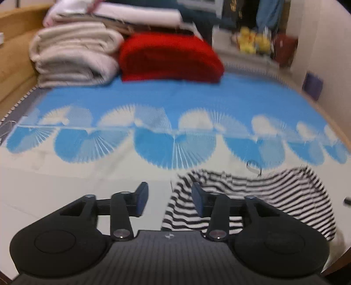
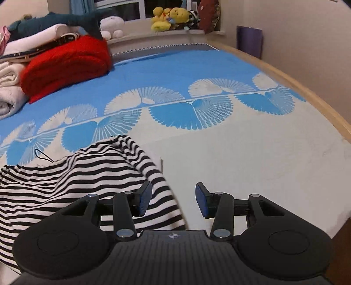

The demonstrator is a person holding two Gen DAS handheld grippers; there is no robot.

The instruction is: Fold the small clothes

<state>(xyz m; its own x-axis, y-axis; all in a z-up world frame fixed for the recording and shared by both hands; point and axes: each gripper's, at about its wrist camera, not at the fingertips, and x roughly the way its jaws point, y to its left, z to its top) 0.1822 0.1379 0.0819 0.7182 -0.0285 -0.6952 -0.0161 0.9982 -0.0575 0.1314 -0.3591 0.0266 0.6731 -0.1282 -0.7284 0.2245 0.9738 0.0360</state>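
Bed with a blue-and-white fan-print sheet, wooden rim along the right; folded red blanket and pale towels stacked at upper left, plush toys on the sill at top centre. Low over the white part of the sheet, left gripper level and pointing up the bed, jaws apart, holding nothing, right finger over the garment's edge. Right gripper in the same level pose, jaws likewise spread and empty, left finger over the cloth. Striped top rumpled at lower left of the right view and lower right of the left view, between the two grippers. Long axis roughly across the frame, stripes mostly crosswise; which end is the neck, unclear.
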